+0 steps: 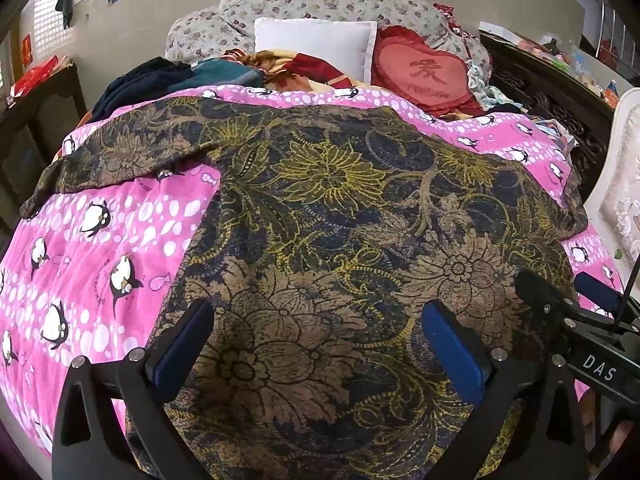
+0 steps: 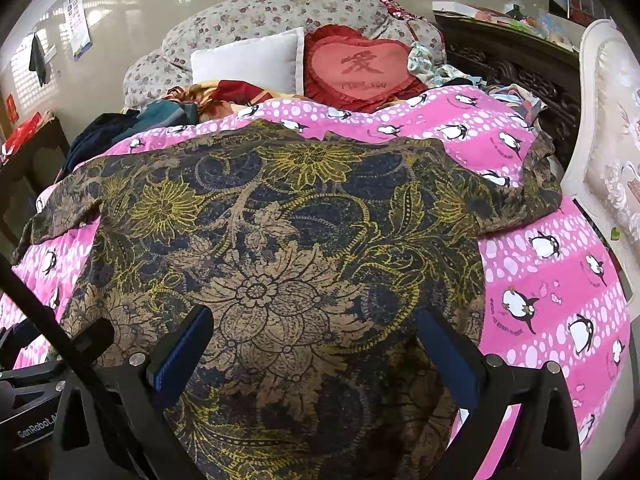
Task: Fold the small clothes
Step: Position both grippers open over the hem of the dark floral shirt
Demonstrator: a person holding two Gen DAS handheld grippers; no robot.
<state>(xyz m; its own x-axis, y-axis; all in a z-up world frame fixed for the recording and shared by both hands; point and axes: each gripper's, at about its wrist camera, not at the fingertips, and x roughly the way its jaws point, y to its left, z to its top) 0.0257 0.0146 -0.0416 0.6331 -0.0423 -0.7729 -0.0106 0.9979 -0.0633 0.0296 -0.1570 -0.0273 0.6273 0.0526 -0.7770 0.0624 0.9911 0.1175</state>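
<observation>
Left gripper (image 1: 316,344) hangs over the near left part of the shirt (image 1: 340,240), jaws spread wide, nothing between the blue pads (image 1: 182,346). Shirt lies flat on the pink penguin quilt (image 1: 100,248), spread out and not yet folded. Left sleeve (image 1: 120,156) runs out sideways toward the quilt's left edge. Long axis runs from the near hem away toward the pillows; collar end points at the white pillow (image 1: 314,46) and heart cushion (image 1: 420,72), hem toward the camera. Right sleeve (image 2: 516,196) spreads off to the right, its end a little bunched. Right gripper (image 2: 316,344) sits over the near right part of the body, also released and empty. Judgement: first fold is about to start. Best to take each side at the hem corner and the shoulder, pinch only the shirt layers and not the quilt beneath, and bring the sleeve across parallel to the long axis so the edge stays straight.
</observation>
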